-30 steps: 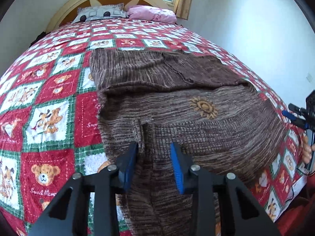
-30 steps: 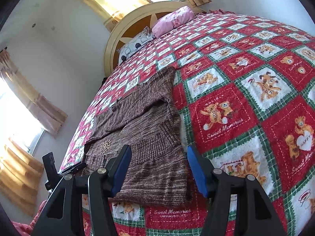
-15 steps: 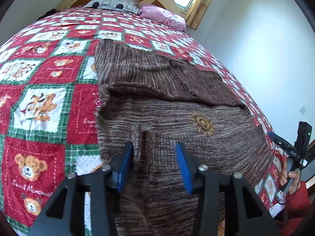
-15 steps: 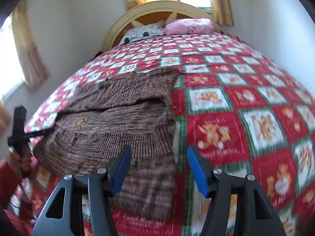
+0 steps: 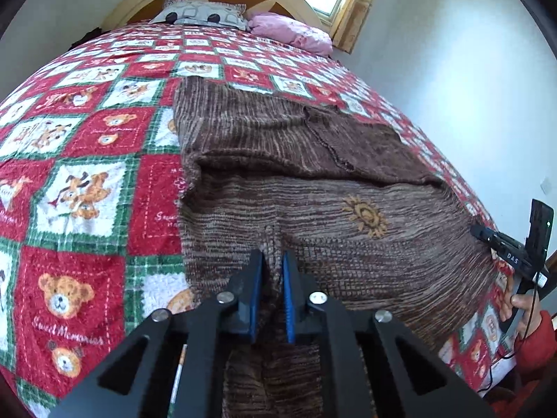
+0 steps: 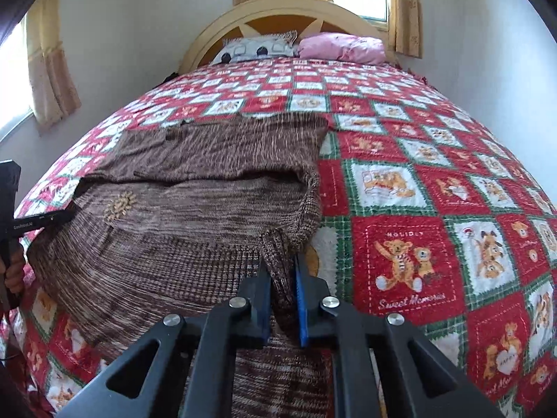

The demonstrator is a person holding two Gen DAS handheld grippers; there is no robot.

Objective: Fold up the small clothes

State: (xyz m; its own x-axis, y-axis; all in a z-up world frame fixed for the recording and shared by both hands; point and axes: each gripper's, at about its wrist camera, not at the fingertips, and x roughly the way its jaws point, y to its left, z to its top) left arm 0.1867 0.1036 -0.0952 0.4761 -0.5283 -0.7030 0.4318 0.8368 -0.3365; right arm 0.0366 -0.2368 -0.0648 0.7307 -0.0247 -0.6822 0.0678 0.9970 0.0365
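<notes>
A: Left gripper (image 5: 272,261) status?
B: Jaws just closed in, now pinched on a raised ridge of the brown knit sweater (image 5: 313,188). Blue pads nearly together, fabric bunched up between them.

A: Right gripper (image 6: 282,268)?
B: Same. Jaws just closed, clamped on a fold of knit at the near right edge of the sweater (image 6: 195,216). Fabric pulled up between the pads.

A: Garment position?
B: Spread flat on the teddy-bear quilt (image 5: 87,191), near end draped toward the cameras. Far part folded over the body, edge lying across the width. Sun emblem (image 5: 365,216) face up just nearer than that folded edge.

A: Anything else close by?
B: From the left wrist view: other gripper at right edge, hand (image 5: 522,304) in a red sleeve (image 5: 538,345) on its handle. From the right wrist view: other gripper at left edge of frame, beside the sweater's left side.

A: Far end?
B: Patterned grey pillow (image 6: 257,48) and pink pillow (image 6: 343,47) against a curved headboard (image 6: 289,10). Window with yellow curtains (image 6: 403,10) behind.
</notes>
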